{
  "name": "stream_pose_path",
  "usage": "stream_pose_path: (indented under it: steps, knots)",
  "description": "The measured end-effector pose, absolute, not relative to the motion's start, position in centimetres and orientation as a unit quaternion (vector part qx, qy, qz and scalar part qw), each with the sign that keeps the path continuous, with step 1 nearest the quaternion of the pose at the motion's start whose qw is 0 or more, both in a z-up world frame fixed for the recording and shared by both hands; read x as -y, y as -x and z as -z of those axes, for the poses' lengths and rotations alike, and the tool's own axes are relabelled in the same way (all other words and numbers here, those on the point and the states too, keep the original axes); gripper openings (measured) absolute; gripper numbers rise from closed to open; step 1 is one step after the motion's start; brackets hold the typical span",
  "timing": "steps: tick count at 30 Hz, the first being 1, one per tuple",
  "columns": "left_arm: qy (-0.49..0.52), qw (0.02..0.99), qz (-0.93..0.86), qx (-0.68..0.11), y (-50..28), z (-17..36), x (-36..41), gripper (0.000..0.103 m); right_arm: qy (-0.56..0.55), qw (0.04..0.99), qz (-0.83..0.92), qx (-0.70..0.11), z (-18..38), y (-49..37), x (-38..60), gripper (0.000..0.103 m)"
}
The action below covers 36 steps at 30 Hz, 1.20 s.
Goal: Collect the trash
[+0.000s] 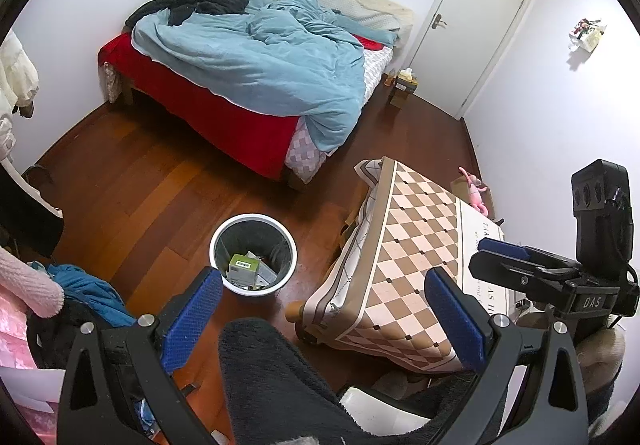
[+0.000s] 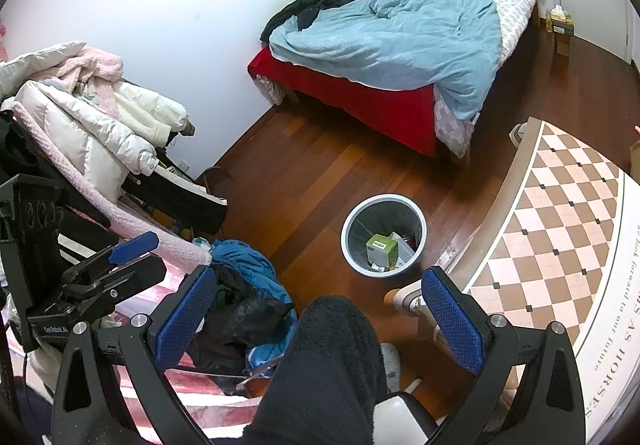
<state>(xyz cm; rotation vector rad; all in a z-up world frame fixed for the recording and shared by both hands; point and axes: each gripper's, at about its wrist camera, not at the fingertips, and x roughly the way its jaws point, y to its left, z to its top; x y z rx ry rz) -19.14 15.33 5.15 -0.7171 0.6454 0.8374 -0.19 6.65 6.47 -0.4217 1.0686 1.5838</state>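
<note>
Both empty: left tool (image 1: 324, 309) and right tool (image 2: 320, 309) spread wide above bin (image 1: 253, 255). Risk: knocking bin over, clipping table (image 1: 420, 229) edge.

Black frames (image 1: 528, 373); blue textured fingers (image 1: 456, 317); silver screws.

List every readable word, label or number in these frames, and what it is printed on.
"DAS": on the right gripper body.
"AS HORSES": white border of the checkered tablecloth.
"we look forward to our future": same border, smaller print.
Label on the green box in the trash bin: too small.
Left gripper lettering: blurred.
</note>
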Motion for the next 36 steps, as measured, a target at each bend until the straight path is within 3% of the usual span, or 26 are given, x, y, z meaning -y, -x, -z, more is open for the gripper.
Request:
stream_pose_path:
  steps: [36]
  knots:
    - [0.335, 0.811, -0.371, -0.305, 18.43, -4.65, -16.15, 0.103, 0.182, 0.561, -0.667, -0.455, -5.56, -0.26, -5.85, 0.103]
